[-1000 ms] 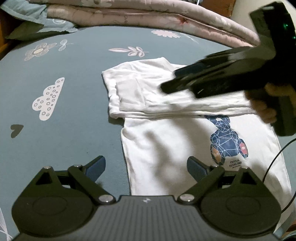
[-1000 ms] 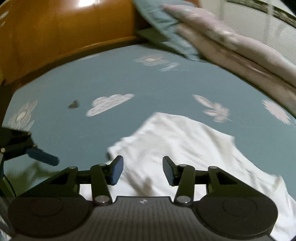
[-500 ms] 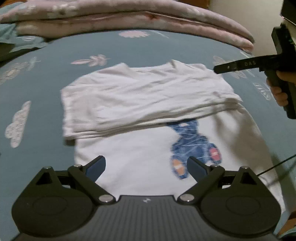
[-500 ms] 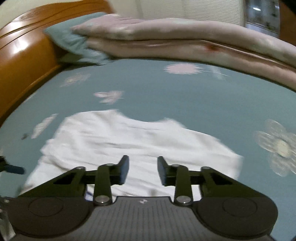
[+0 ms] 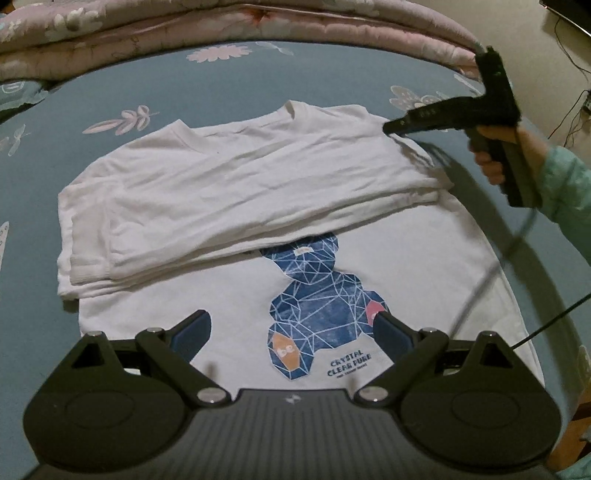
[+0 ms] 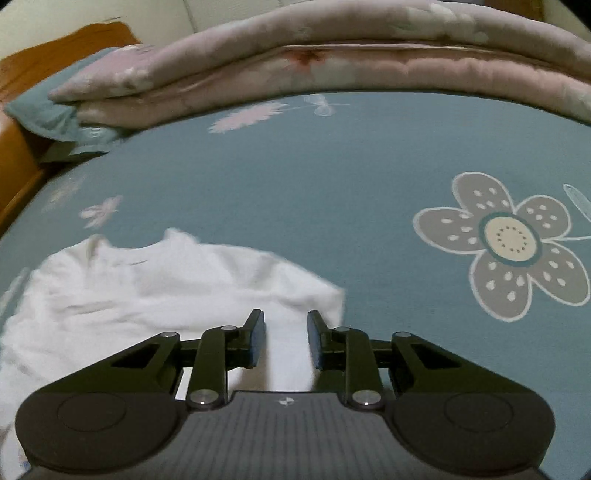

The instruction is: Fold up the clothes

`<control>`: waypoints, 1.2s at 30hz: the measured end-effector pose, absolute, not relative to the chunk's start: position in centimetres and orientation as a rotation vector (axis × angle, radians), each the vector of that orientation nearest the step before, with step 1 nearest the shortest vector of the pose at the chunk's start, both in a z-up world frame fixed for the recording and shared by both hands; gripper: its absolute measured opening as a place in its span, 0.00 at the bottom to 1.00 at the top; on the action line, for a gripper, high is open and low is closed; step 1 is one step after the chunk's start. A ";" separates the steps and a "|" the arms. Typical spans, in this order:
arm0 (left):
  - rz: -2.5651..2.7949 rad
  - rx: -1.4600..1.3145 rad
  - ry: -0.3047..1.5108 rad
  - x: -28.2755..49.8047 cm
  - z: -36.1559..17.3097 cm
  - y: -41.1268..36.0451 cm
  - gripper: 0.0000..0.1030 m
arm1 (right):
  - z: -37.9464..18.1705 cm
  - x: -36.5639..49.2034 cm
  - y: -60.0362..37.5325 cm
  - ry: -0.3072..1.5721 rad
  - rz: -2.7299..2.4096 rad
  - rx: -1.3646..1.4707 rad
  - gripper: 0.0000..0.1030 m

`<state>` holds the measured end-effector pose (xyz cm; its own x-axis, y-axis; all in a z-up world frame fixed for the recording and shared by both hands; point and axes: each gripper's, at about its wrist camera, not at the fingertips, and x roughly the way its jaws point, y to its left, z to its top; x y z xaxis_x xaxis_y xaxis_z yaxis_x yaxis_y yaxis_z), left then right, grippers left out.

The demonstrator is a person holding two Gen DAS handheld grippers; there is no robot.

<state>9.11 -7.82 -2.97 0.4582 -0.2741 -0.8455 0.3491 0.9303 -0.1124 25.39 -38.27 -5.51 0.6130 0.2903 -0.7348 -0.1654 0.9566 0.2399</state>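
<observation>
A white T-shirt (image 5: 240, 184) with a blue bear print (image 5: 317, 295) lies on the teal bed sheet (image 5: 74, 92), its upper part folded down over the chest. My left gripper (image 5: 291, 321) hangs open above the shirt's lower half, nothing between its fingers. My right gripper (image 5: 389, 128), held by a hand (image 5: 491, 162), has its tip at the far right corner of the fold. In the right wrist view the right gripper (image 6: 285, 321) is closing, with the white shirt (image 6: 147, 288) showing in the narrow gap between its pads; the pads do not press on it.
A folded pink quilt (image 5: 258, 22) runs along the far side of the bed, also the quilt (image 6: 332, 55) ahead of the right gripper. A teal pillow (image 6: 44, 110) and wooden headboard (image 6: 22, 74) sit at the left. A black cable (image 5: 480, 284) trails over the shirt's right edge.
The right gripper has swept from over the shirt's middle out to its far right corner, and its jaws have narrowed. The left gripper has slid rightward along the shirt's lower half, still open.
</observation>
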 end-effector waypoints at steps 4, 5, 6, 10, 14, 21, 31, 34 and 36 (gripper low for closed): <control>-0.376 0.089 1.036 9.0 -3.1 -7.9 0.92 | -4.8 25.6 -39.2 0.852 0.212 0.211 0.29; -0.374 0.088 1.037 9.1 -3.1 -7.9 0.92 | -4.1 25.1 -38.9 0.833 0.224 0.202 0.30; -0.372 0.082 1.038 9.1 -3.1 -7.8 0.92 | -3.6 24.8 -38.5 0.821 0.256 0.201 0.30; -0.357 0.064 1.043 9.5 -3.2 -7.9 0.92 | -2.9 25.5 -36.4 0.812 0.311 0.146 0.31; -0.366 0.064 1.035 9.4 -3.0 -8.3 0.92 | -4.5 28.4 -35.1 0.860 0.304 0.117 0.31; -0.343 0.070 1.036 9.1 -3.0 -7.4 0.92 | -4.1 28.5 -36.8 0.814 0.226 0.178 0.33; -0.346 0.045 1.054 9.3 -3.9 -6.7 0.92 | -5.6 28.0 -34.5 0.831 0.172 -0.237 0.39; -0.345 0.054 1.043 9.0 -3.7 -6.5 0.92 | -5.9 28.1 -34.2 0.832 0.086 -0.313 0.51; -0.343 0.043 1.041 9.0 -3.7 -6.1 0.92 | -5.7 28.0 -34.7 0.846 0.054 -0.303 0.51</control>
